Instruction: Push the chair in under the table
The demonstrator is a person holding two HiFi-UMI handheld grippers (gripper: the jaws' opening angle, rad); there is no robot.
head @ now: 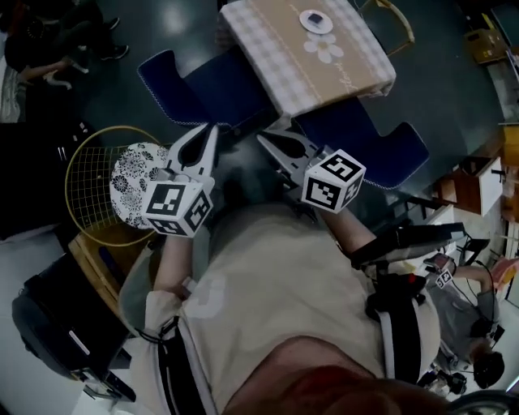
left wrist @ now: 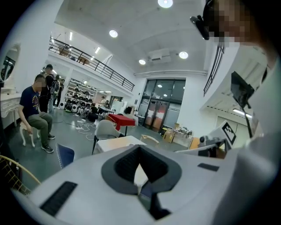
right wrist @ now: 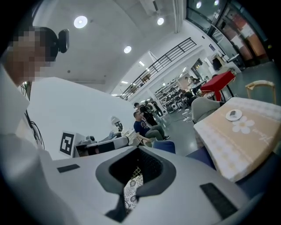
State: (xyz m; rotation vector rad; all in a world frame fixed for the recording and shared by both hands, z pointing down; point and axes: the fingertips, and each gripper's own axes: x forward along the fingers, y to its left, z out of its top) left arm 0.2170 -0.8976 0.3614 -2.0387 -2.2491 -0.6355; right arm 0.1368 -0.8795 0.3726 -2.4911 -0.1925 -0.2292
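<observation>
On the dark grey floor stands a table point(head: 284, 77) under a beige checked cloth, turned so that one corner points toward the person. Two dark blue chairs flank that near corner. The left blue chair point(head: 199, 89) sits against the table's near-left edge, and the right blue chair point(head: 369, 146) sits against its near-right edge. Each seems to have part of its seat beneath the cloth's overhang, though the dim view from above leaves that unsure. Both backrests stand clear of the table, out on the floor side.

Off to the left, apart from the table, is a round yellow wire chair point(head: 87, 190) with a black-and-white floral cushion point(head: 134, 182) in it.

The person holds both grippers level out in front of the chest, just short of the table's near corner. The left gripper point(head: 212, 128) points toward the left blue chair without touching it. Its jaws are closed together with nothing between them. The right gripper point(head: 262, 138) lies beside it, its tip near the gap between the two chairs. Its jaws are likewise pressed together and empty.

Near the table's far edge rests a small white plate point(head: 316, 22), with a printed flower point(head: 324, 47) on the cloth just below it.
</observation>
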